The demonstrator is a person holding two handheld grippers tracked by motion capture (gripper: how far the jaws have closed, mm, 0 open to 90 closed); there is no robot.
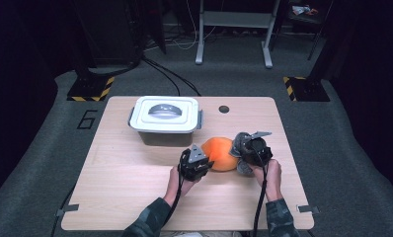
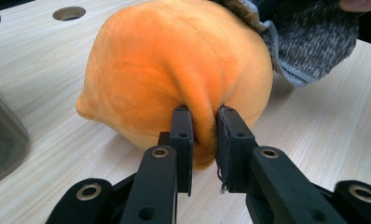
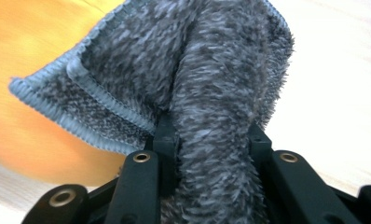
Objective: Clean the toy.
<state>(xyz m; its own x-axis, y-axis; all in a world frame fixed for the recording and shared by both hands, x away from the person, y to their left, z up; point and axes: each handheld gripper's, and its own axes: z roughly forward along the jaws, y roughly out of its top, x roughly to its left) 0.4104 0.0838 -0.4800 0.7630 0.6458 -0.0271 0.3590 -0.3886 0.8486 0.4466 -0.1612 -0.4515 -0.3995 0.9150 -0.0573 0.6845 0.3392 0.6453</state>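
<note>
1. The round orange plush toy [image 2: 174, 74] lies mid-table, its fabric pinched by the left claw [image 2: 203, 140]
2. The right claw [image 3: 211, 140] grips a fuzzy grey knit cloth [image 3: 197, 70] against it
3. The light wooden table [image 1: 135, 197] holds a lidded white plastic box [image 1: 166, 118]; grey carpet [image 1: 357, 163] surrounds it

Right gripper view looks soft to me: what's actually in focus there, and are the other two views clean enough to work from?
Right gripper view: the grey cloth pinched between the jaws is sharp, while the orange plush and tabletop behind are blurred and bright. Left gripper view: plush fold and jaws crisp, no glare. High view: table evenly lit, surroundings dark, white-lidded container readable.
</note>
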